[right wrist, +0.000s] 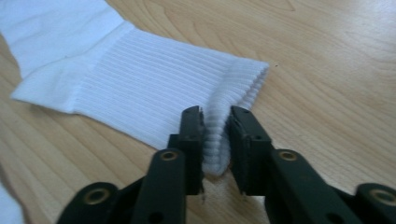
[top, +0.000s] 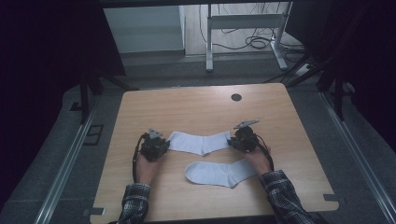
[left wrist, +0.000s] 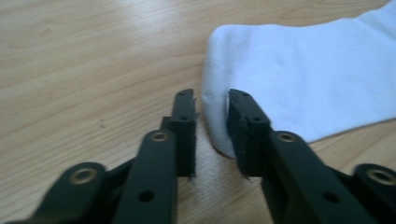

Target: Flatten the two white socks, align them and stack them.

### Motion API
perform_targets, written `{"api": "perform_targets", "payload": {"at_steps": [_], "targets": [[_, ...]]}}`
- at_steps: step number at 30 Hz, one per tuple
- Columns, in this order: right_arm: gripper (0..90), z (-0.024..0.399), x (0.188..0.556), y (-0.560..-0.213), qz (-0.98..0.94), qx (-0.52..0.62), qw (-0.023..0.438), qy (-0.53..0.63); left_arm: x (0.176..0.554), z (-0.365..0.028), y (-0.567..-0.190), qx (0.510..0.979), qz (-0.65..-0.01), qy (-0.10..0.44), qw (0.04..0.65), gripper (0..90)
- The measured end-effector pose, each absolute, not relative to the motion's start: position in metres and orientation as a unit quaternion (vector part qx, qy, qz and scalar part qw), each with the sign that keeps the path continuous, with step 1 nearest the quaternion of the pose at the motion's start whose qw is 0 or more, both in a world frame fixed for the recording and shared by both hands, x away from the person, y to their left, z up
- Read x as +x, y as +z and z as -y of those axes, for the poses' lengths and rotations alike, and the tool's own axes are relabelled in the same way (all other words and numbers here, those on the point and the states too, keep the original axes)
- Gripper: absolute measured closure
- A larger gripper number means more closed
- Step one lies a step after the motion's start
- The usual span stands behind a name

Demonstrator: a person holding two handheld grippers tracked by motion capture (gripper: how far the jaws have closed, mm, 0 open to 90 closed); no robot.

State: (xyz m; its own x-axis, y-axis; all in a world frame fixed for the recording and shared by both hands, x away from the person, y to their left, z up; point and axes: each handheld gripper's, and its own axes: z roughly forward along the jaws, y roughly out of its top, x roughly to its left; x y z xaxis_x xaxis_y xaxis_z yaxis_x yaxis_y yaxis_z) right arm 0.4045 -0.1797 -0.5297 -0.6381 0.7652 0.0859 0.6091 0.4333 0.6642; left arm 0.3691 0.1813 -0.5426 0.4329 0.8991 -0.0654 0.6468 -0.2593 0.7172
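Note:
Two white socks lie on the wooden table (top: 187, 107). The upper sock (top: 198, 142) stretches flat between my two grippers. My left gripper (top: 167, 143) is at its toe end; in the left gripper view the rounded toe (left wrist: 303, 79) sits between the jaw tips (left wrist: 212, 100), which are shut on its edge. My right gripper (top: 231, 139) is at the cuff end; in the right gripper view the ribbed cuff (right wrist: 140, 79) bunches up between the jaws (right wrist: 215, 114), pinched at its corner. The lower sock (top: 219, 173) lies loose nearer the person, below the right hand.
A dark round grommet (top: 236, 97) sits near the table's far edge. Plaid-sleeved forearms come in from the bottom. Beyond the table stand a white desk frame (top: 243, 21) and loose cables on the floor.

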Motion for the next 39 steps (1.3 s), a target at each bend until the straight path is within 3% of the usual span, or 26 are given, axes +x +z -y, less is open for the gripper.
{"api": "perform_targets", "payload": {"at_steps": [6, 24, 39], "targets": [[82.1, 0.179, 0.403, -0.529, -0.837, 0.413, 0.11, 0.341, 0.37, -0.18, -0.541, 0.771, -0.506, 0.167, 0.35, 85.7], [82.2, 0.195, 0.381, -0.491, -0.838, 0.381, 0.139, 0.366, 0.35, -0.174, -0.516, 0.769, -0.479, 0.177, 0.384, 85.8], [82.1, 0.228, 0.353, -0.482, -0.828, 0.384, 0.123, 0.39, 0.319, -0.151, -0.497, 0.784, -0.447, 0.185, 0.389, 85.8]]}}
